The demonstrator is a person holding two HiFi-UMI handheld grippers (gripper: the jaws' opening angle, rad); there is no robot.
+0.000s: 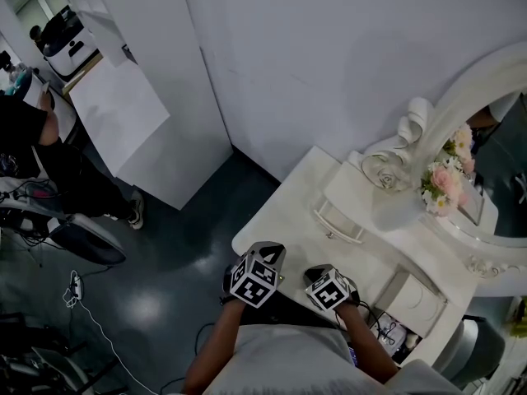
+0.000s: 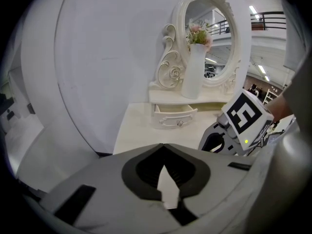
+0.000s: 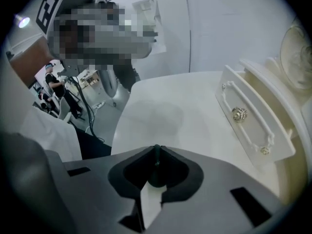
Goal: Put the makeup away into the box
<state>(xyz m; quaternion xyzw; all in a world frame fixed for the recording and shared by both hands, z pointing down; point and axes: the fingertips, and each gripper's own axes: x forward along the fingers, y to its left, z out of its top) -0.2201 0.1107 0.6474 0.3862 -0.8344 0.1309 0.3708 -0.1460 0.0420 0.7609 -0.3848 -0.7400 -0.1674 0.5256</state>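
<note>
My right gripper point(image 3: 156, 150) is shut on a slim dark makeup stick point(image 3: 155, 172), which stands upright in the gap between its jaws over the white dressing table point(image 3: 161, 116). The small drawer box point(image 3: 251, 118) on the table stands pulled open to the right of it; its inside is hidden in this view. My left gripper point(image 2: 164, 145) is shut with nothing between its fingers, held near the table's front edge beside the right gripper point(image 2: 243, 118). In the head view both grippers, left point(image 1: 262, 262) and right point(image 1: 329, 285), sit side by side at the table's near edge, short of the drawer box point(image 1: 339, 220).
A tall white vase with pink flowers point(image 2: 193, 74) stands on the drawer unit in front of the oval mirror point(image 2: 212, 38). A white wall runs behind the table. Dark floor with cables point(image 1: 90, 319) and a seated person point(image 1: 49, 163) lie to the left.
</note>
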